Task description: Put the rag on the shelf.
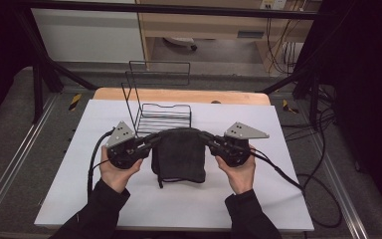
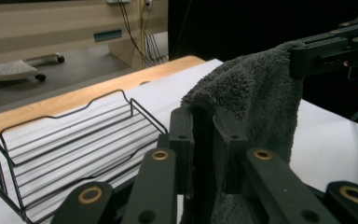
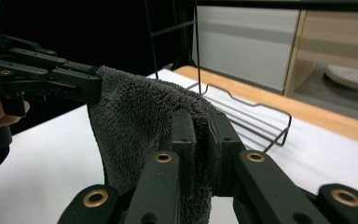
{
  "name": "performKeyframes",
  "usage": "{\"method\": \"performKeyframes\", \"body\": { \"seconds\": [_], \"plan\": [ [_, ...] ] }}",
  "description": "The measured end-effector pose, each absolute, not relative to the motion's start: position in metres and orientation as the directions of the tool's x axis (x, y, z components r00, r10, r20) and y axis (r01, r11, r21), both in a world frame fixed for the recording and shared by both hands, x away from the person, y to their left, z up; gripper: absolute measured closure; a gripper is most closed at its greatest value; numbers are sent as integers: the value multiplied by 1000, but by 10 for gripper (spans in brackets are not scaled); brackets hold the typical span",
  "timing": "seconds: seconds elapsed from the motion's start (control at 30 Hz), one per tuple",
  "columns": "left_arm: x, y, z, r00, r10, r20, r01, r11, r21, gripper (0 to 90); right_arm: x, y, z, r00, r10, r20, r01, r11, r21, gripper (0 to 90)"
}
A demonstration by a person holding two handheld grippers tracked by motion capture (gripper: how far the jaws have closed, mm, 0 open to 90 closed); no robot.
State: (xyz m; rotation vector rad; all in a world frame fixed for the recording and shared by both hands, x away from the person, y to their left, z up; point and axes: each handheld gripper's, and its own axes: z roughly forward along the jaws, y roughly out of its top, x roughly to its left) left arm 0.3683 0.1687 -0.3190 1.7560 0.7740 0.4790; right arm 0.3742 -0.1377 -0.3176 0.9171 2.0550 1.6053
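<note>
dark towel (image 1: 179, 157) hangs over white table sheet (image 1: 258, 199), wooden edge (image 1: 179, 94).

Black wire rack (image 1: 161, 112) on white table (image 1: 258, 199), wooden edge

Dark grey fluffy towel (image 1: 179, 154), folded, hanging above the white table (image 1: 79, 199)

A dark grey, fluffy towel (image 1: 179, 157) hangs plain, without pattern. The wire rack (image 1: 161, 117) is black. The table (image 1: 179, 209) is white, with a light wood far edge.
</note>
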Motion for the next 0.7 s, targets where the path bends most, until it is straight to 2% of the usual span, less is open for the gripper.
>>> {"method": "performKeyframes", "body": {
  "seconds": [0.7],
  "plan": [
    [384,175,-280,681,729,-74,156,-46,987,797,380,-127,-276,-675,736,48,115,40,993,832]
  ]
}}
